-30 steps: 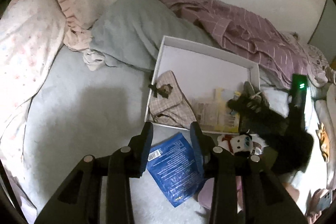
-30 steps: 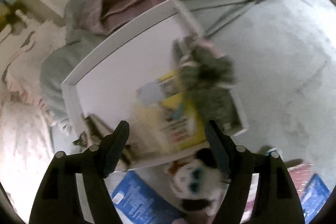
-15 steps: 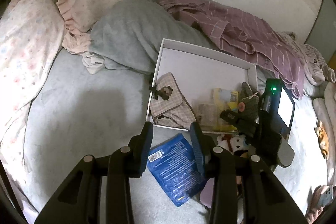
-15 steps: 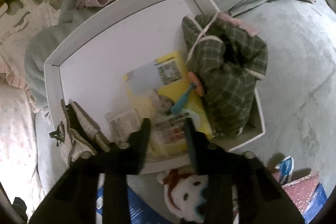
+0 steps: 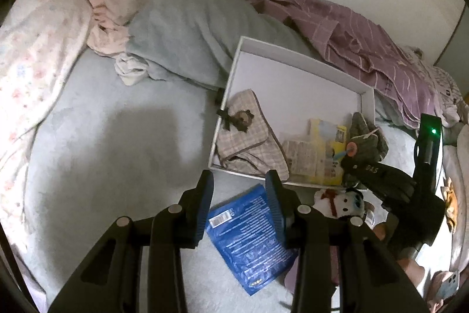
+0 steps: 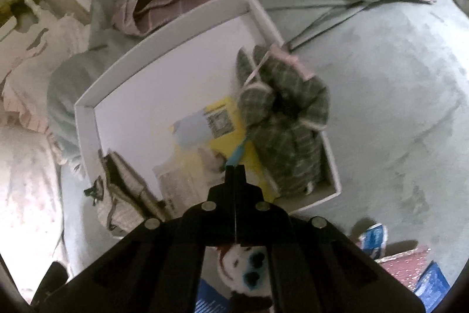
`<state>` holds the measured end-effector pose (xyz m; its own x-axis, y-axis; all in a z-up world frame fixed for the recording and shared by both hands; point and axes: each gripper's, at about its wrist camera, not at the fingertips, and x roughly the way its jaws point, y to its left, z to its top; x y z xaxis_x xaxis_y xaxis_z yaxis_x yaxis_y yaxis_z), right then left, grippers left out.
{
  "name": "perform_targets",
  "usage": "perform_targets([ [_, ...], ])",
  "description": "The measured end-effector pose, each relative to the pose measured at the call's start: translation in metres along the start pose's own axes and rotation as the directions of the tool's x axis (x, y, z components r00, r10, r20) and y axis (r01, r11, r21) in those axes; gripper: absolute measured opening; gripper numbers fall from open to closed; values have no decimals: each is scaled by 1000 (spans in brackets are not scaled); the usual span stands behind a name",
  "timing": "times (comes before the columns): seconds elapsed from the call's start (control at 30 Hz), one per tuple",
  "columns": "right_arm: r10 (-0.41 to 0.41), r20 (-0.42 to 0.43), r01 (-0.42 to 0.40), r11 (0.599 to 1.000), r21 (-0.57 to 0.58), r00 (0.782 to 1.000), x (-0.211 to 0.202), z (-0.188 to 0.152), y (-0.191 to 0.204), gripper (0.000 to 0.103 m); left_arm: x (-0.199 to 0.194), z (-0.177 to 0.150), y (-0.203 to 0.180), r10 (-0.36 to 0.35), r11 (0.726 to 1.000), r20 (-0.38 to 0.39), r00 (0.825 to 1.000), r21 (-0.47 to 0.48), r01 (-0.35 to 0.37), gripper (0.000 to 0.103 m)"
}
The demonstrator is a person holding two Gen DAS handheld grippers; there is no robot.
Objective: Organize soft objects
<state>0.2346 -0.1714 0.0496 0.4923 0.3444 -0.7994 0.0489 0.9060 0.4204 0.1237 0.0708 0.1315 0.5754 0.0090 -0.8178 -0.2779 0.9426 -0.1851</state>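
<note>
A white shallow box (image 5: 299, 57) lies on a pale blue bed, backed by a grey blanket (image 5: 187, 19) and a purple striped cloth (image 5: 351, 31). Inside the box, a pink checked pouch (image 5: 249, 137) rests at its left end, yellow packets (image 5: 322, 148) sit in the middle, and a green checked soft toy (image 6: 287, 119) slumps over its right edge. The right gripper (image 6: 235, 166) hangs over the box's near side, jaws pressed together on a small blue tab (image 6: 239, 150) trailing from that toy. The left gripper (image 5: 238, 197) hovers with jaws apart above a blue packet (image 5: 249, 236) on the bed. A white plush animal (image 5: 340, 201) lies just outside the box, beside the packet.
</note>
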Motion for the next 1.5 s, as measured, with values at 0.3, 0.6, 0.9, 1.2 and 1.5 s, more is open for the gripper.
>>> perform_targets([
  [0.3,-45,-91,37,995,-93,995,-4,-18,11,14,41,-4,7,-52,998,-181,982,-36,46,36],
  [0.6,-28,-54,10,955,-296,998,-38,-40,53,67,44,-9,15,-83,995,-225,971,-76,67,36],
  [0.9,-13,-216,-106,842,-529,976,-9,-78,88,78,53,-14,47,-4,1000,-270,963,-29,-4,36],
  [1.2,-97,-292,-104,792,-602,952,43,-113,99,95,88,-25,77,-112,994,-353,929,-44,103,36],
  [1.5,-65,-161,-66,717,-694,985,37,-143,96,103,101,-33,73,-215,976,-344,914,-57,208,75],
])
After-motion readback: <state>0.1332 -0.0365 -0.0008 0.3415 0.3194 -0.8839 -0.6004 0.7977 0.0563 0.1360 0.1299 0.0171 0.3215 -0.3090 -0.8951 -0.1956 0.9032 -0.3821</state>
